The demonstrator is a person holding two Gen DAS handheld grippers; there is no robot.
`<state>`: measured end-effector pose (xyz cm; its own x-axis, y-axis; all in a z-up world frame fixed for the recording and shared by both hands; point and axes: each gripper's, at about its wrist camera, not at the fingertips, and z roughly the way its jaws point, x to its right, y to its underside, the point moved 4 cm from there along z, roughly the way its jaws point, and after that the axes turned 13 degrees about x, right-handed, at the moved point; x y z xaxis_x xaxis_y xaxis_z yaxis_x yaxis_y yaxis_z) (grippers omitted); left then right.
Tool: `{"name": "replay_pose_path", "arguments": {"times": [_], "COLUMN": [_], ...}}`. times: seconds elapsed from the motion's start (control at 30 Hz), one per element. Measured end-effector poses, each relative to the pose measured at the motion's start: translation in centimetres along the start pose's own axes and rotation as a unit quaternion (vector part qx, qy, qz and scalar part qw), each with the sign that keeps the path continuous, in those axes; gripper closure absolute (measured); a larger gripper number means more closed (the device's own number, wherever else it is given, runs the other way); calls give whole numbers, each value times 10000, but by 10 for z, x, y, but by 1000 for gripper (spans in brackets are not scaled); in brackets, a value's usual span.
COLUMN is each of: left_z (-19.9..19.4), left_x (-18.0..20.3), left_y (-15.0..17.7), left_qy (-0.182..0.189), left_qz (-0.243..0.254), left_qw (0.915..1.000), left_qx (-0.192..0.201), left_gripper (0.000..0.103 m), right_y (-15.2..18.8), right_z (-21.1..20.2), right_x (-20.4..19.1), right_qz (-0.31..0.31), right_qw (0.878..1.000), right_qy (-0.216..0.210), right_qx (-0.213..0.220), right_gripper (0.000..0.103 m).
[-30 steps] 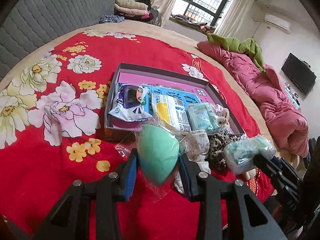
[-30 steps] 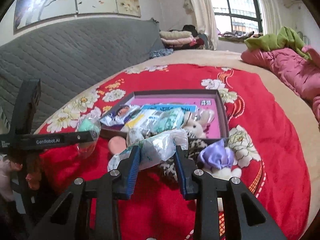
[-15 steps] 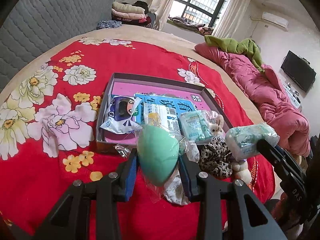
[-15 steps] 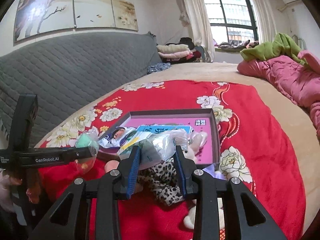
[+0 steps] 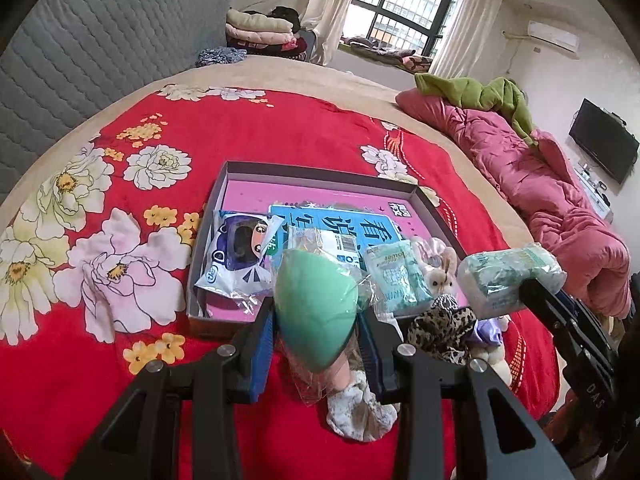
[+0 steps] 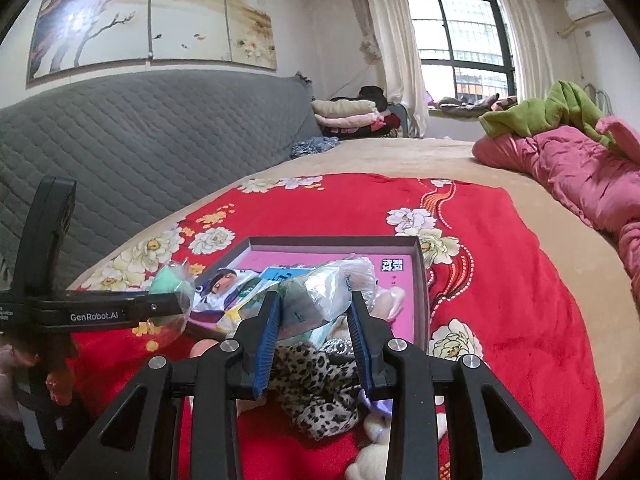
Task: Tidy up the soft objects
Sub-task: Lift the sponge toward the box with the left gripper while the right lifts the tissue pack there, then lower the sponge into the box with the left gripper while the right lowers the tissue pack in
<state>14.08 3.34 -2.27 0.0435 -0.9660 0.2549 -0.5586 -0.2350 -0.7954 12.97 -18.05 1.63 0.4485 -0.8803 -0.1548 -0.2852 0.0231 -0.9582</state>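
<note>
My left gripper (image 5: pixel 316 312) is shut on a green teardrop sponge (image 5: pixel 316 312) in a clear wrapper, held above the near edge of the dark box (image 5: pixel 320 174). My right gripper (image 6: pixel 314 308) is shut on a plastic-wrapped tissue pack (image 6: pixel 328 292), which in the left wrist view shows at the right as a white-green pack (image 5: pixel 508 276). The box has a pink floor and holds a cartoon-face pouch (image 5: pixel 240 256), a blue packet (image 5: pixel 340 224), a mint towel pack (image 5: pixel 394 276) and a small plush rabbit (image 5: pixel 440 274). The left gripper (image 6: pixel 160 304) shows at the left of the right wrist view.
In front of the box on the red flowered blanket (image 5: pixel 260 132) lie a leopard-print cloth (image 5: pixel 444 332), a white patterned sock (image 5: pixel 356 408) and a purple scrunchie (image 5: pixel 490 330). A pink quilt (image 5: pixel 560 208) lies at the right, a grey padded headboard (image 6: pixel 152 136) at the left.
Both grippers have risen and drawn back a little with their loads still held; the box and the things before it now sit lower and farther in both views.
</note>
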Motion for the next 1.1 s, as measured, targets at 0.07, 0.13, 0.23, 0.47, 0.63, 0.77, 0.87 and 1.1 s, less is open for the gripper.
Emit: {"name": "replay_pose_path", "arguments": {"times": [0.07, 0.13, 0.23, 0.47, 0.63, 0.77, 0.87, 1.1], "left_z": [2, 5, 10, 18, 27, 33, 37, 47], "left_x": [0, -2, -2, -2, -1, 0, 0, 1], "left_y": [-1, -2, -2, -3, -4, -5, -6, -4], "left_qy": [-31, -53, -99, -167, -215, -283, -334, -428], "left_qz": [-2, -19, -22, -2, 11, 68, 73, 110], "left_qw": [10000, 10000, 9999, 9999, 9997, 9995, 9994, 9988], "left_qx": [4, 1, -20, -41, -63, -74, -91, -197], "left_gripper": [64, 64, 64, 64, 64, 64, 64, 64], "right_y": [-1, -1, -2, -4, -7, -9, -8, -8], "right_z": [4, 6, 9, 14, 18, 21, 25, 29], "right_x": [4, 7, 9, 17, 23, 30, 34, 38], "right_qz": [53, 80, 70, 137, 165, 226, 237, 272], "right_qw": [10000, 10000, 10000, 9999, 9998, 9996, 9996, 9994], "right_qy": [16, 31, 38, 10, 22, 69, 91, 108], "right_qx": [-6, 12, 46, 105, 142, 170, 150, 178], "right_gripper": [69, 69, 69, 69, 69, 69, 69, 69]}}
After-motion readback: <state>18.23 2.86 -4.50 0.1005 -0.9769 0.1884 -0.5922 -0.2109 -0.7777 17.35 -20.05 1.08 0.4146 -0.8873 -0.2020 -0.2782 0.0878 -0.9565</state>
